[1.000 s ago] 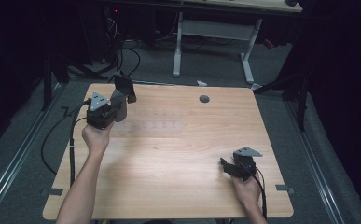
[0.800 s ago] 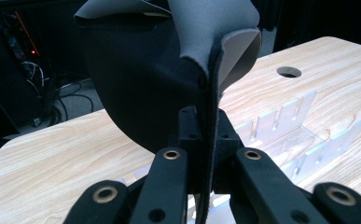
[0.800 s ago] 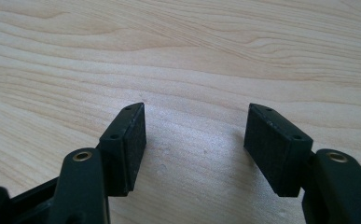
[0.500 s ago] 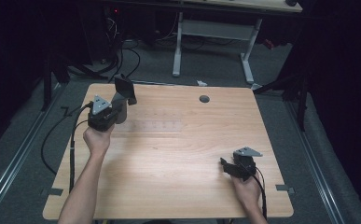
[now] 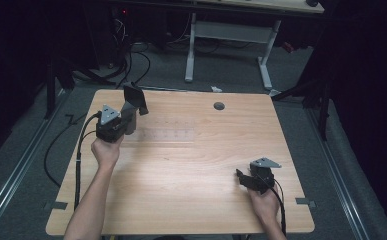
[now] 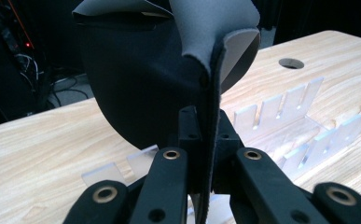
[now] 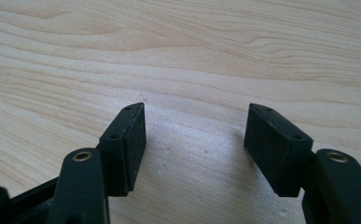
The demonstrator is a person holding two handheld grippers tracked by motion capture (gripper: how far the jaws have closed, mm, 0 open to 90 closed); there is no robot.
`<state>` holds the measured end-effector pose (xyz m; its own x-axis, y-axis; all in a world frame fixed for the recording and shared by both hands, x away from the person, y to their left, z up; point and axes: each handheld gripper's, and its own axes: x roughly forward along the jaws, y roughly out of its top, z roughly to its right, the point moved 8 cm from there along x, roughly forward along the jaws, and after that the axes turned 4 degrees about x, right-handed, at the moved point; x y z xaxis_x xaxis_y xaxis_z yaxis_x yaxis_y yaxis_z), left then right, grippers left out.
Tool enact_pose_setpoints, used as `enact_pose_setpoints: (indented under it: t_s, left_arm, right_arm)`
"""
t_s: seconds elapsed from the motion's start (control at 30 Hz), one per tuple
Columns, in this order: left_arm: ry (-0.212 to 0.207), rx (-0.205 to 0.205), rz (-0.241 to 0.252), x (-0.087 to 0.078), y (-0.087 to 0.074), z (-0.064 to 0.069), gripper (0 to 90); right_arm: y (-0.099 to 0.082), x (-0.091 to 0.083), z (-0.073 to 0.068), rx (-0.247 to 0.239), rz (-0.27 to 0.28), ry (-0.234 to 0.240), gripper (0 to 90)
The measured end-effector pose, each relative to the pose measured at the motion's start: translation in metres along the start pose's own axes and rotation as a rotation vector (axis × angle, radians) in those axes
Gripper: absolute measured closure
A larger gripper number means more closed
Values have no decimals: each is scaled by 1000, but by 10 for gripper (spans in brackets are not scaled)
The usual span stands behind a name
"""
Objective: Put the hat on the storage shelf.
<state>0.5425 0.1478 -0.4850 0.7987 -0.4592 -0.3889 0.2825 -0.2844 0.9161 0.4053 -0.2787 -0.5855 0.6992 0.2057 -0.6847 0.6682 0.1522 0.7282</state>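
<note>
Neoprene, dark and floppy: the pad (image 6: 169,79) hangs pinched by its edge in the left gripper (image 5: 126,117) near the tabletop's (image 5: 196,200) far-left corner. Right gripper (image 7: 194,140) rests wide apart (empty). Thin grip; the pad could slip past the clear slotted rack (image 6: 285,126).

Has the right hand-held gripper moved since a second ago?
No. The right hand-held gripper sits at the same spot near the table's near right corner, just as far from the round hole.
</note>
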Motion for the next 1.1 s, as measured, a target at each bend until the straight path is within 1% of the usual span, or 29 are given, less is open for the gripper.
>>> enact_pose_setpoints:
  t_s: [0.1, 0.17, 0.33, 0.5, 0.6, 0.77, 0.97, 1.03, 1.1]
  left_arm:
    - [-6, -13, -6, 0, -3, -1, 863]
    - [-6, -8, -12, 2, -4, 0, 862]
    - [-7, -26, -18, 2, -7, 0, 861]
    - [-12, -44, -35, 1, -13, 1, 861]
    - [-13, -40, -43, 1, -17, 4, 861]
    - [-14, -56, -50, 0, -21, 3, 859]
    - [-11, -60, -84, 0, -27, 4, 850]
    - [-12, -59, -91, 0, -28, 4, 838]
    - [-14, -61, -95, 0, -28, 4, 808]
  right_arm:
    - [0, 0, 0, 0, 0, 0, 388]
    - [0, 0, 0, 0, 0, 0, 388]
    - [0, 0, 0, 3, 0, 0, 388]
    - [0, 0, 0, 3, 0, 0, 388]
    - [0, 0, 0, 4, -1, 0, 388]
    - [0, 0, 0, 4, -1, 0, 388]
    - [0, 0, -1, 5, -1, 1, 388]
    - [0, 0, -1, 4, -1, 1, 388]
    - [0, 0, -1, 4, -1, 1, 388]
